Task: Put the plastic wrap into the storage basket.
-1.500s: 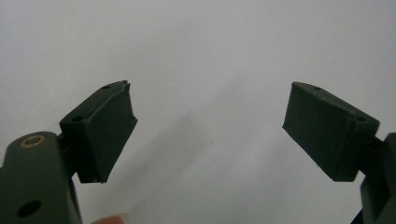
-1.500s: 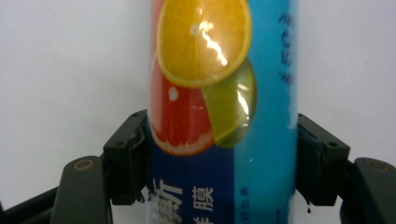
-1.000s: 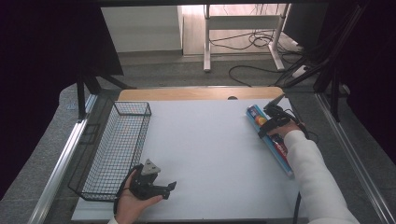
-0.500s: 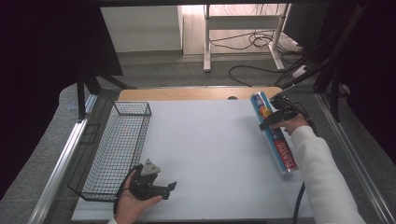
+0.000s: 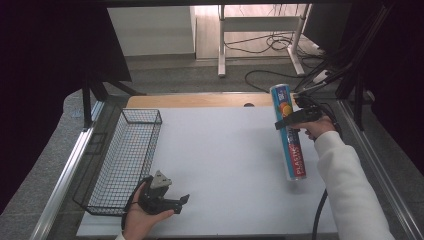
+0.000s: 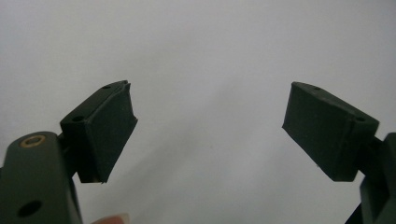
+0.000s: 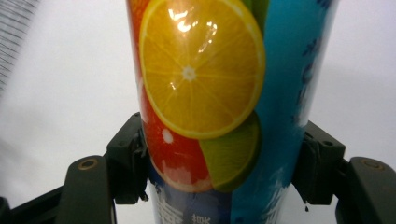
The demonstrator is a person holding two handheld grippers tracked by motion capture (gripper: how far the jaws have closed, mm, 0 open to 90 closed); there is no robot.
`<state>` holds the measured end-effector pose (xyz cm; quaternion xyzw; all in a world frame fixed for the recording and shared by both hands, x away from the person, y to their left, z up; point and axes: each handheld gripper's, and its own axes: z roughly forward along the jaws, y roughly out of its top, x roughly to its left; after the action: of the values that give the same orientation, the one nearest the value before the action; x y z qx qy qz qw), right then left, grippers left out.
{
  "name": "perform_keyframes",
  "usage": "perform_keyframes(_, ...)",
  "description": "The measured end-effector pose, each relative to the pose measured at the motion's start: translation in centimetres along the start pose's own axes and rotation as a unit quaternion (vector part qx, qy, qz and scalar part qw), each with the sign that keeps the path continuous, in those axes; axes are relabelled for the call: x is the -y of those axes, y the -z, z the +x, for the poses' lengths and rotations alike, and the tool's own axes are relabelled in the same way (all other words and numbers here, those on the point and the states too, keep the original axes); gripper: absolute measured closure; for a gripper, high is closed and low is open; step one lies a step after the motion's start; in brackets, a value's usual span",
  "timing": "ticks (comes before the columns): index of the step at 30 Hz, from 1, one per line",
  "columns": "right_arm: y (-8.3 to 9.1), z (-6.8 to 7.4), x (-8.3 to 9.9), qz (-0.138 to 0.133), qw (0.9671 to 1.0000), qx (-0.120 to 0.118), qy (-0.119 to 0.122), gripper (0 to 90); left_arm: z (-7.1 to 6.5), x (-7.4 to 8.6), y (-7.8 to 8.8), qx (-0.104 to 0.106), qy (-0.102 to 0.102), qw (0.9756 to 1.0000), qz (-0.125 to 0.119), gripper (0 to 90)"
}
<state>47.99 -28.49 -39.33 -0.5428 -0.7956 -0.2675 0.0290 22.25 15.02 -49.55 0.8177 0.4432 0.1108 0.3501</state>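
While your right tool (image 5: 291,119) squeezes the long blue tube-shaped plastic wrap box with fruit pictures (image 5: 290,135), its two black jaws press on both sides of it; in the right gripper view the box (image 7: 205,93) sits snug between the pads, with a big orange slice printed on it and red and green fruit under that. From the high view, the box hangs in the air over the right side of the flat white table (image 5: 225,160); its far end points up and away from you, and its near end, with the word PLASTIC on it, tips down toward the table; you grip it nearer the far end. Your white sleeve (image 5: 345,190) runs up from the bottom right to that hand. Your left tool (image 5: 167,200) lies low near the front left of the table, held in your left hand (image 5: 140,222); its jaws stand wide apart with nothing between them; in the left gripper view the two dark pads (image 6: 109,128) have just bare white table between them. A black wire basket (image 5: 125,160) sits on the left side of the table, just beside your left tool, well apart from the box.
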Motion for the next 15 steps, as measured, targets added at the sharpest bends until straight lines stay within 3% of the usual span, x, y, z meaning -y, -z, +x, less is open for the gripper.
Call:
perform_keyframes(2, 0.2, 0.7, 0.0, -0.009, 0.9998, -0.018, -0.008, 32.3, -0.1, 0.0, 0.0, 0.000, -0.002, 1.0000, -0.001, 16.3)
perform_keyframes(15, -0.1, 3.9, -0.3, -0.038, 0.9977, -0.057, -0.004, 32.3, -0.1, -0.2, 0.1, 0.002, -0.002, 1.0000, -0.005, 16.3)
